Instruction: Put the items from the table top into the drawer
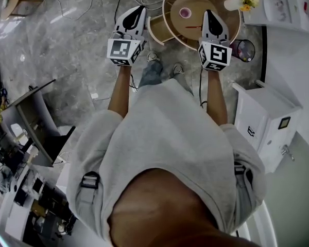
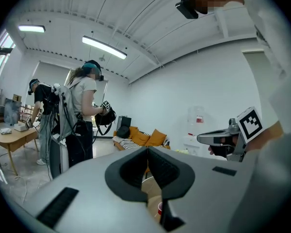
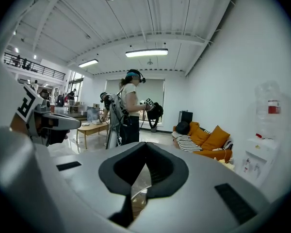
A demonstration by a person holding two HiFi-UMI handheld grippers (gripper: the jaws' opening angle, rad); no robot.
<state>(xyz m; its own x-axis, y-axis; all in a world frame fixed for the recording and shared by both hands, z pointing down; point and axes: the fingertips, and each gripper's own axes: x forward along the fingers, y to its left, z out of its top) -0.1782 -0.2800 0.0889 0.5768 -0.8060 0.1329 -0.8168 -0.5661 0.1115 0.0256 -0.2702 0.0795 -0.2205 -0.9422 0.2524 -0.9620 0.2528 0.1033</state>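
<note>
Two hand-held grippers are present. The left gripper (image 1: 138, 9) and the right gripper (image 1: 208, 13) each have their fingers clenched tip to tip on nothing. Each carries one black-and-white marker cube.

Both are held in the air near the one round wooden worktop (image 1: 191, 29). One small pink-rimmed round cup (image 1: 185, 13) sits on it, and one white vase of yellow flowers (image 1: 243, 0) stands at its right edge. One curved wooden drawer (image 1: 157, 29) stands open at its left edge.

In the room beyond are one person in a white top (image 2: 85, 113) and one person in a dark top (image 2: 40, 106).

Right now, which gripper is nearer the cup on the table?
Right: the right gripper is over the table beside the cup; the left gripper is beyond its left edge.
</note>
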